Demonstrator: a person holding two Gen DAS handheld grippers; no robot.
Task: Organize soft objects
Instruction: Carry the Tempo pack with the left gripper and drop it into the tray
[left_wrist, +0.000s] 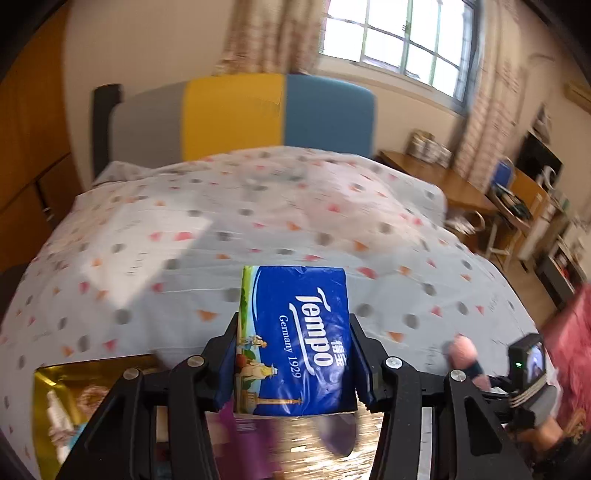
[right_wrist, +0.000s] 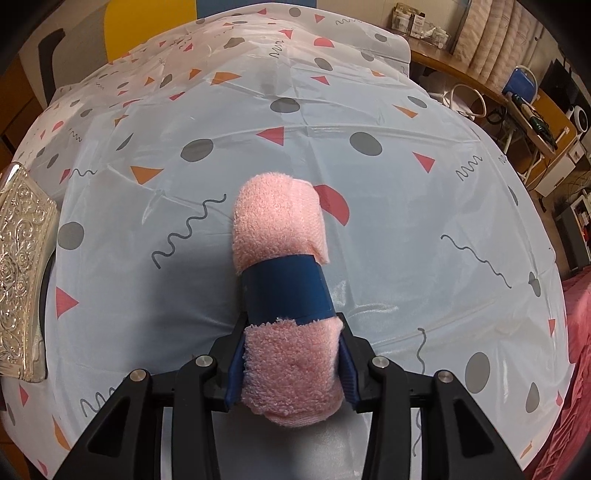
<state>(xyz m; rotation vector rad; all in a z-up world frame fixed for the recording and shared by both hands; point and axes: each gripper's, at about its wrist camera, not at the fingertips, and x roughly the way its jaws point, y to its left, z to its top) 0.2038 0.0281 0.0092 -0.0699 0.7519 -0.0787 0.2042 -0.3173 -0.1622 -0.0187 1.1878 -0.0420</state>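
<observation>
- Left wrist view: the left gripper (left_wrist: 293, 365) pinches a blue tissue pack (left_wrist: 295, 339) between its fingers, carried upright above a gold box (left_wrist: 55, 387) at the near edge of the patterned bedcover (left_wrist: 221, 229). The view is blurred, so the hand seems to be moving. By my reading, the pack is mid-carry toward the box; the next move calls for lowering it in and only then spreading the fingers.
- Right wrist view: the right gripper (right_wrist: 291, 373) is pressed onto the near end of a rolled pink towel (right_wrist: 280, 221) with a blue band (right_wrist: 286, 291), pointing forward just over the bedcover (right_wrist: 406, 221). An embossed metal box (right_wrist: 22, 273) sits at the far left. The towel likely goes in next; keep it level.
</observation>
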